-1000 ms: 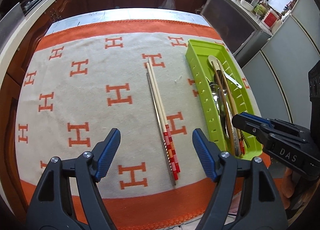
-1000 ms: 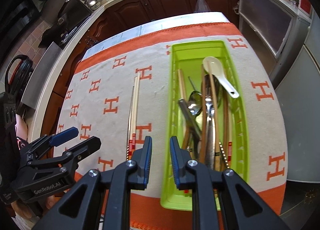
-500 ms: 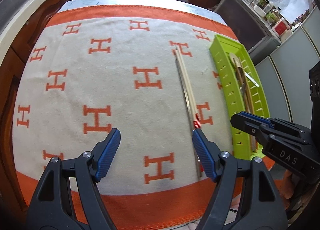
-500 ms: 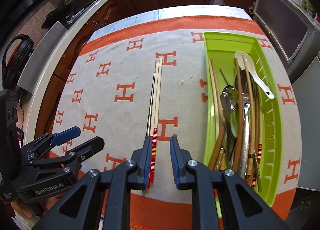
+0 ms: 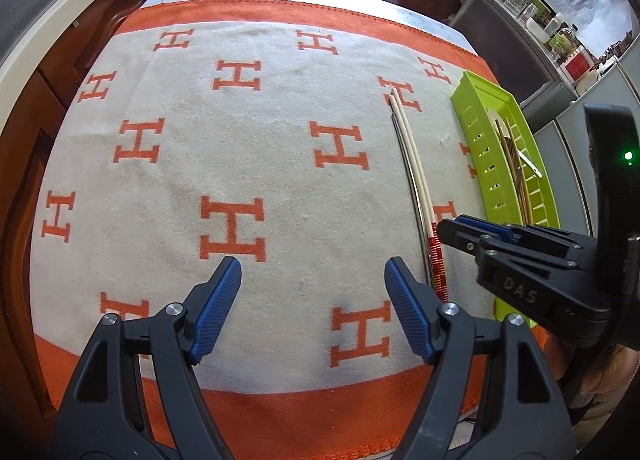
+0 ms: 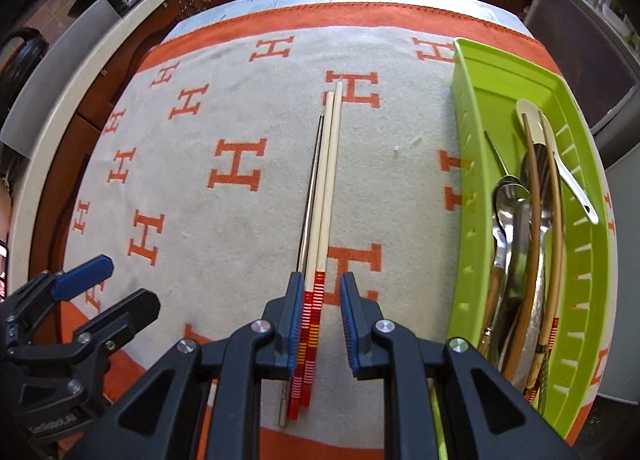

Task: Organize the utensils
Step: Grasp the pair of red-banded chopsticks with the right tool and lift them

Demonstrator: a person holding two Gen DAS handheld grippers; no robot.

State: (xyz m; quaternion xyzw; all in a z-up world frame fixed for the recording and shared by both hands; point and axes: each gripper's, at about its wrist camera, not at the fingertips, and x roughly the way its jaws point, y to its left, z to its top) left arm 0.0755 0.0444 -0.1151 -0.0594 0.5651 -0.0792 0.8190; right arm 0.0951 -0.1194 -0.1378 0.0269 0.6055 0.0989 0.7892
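The chopsticks [image 6: 326, 196] lie flat on the orange-and-cream cloth [image 6: 240, 228], just left of the green tray [image 6: 464, 180] and running parallel to its long side, their red-striped butt ends toward the camera; a thin metal stick [image 6: 311, 196] lies touching their left flank, so the bundle is three pieces, not two. The right gripper [image 6: 320, 324] sits low over those striped ends, its jaws parted a little and straddling the bundle without yet pinching it, the left pad close against the wood and the right pad standing off from it. The left gripper [image 5: 312, 308] hangs over bare cloth well left of the tray, jaws wide apart and holding nothing. These sticks look light, stiff and smooth, and round ones are apt to roll or scissor apart when squeezed; taken so near the butt they would likely droop or pivot at the tips, so a hold somewhat farther up toward the middle seems safer, with the pads closing square across all pieces at once. The metal one is probably slicker and thinner than the wooden pair and may slip free; inside the tray already lie spoons, a white ladle-spoon [image 6: 556, 156] and other chopsticks, so the landing spot is crowded.
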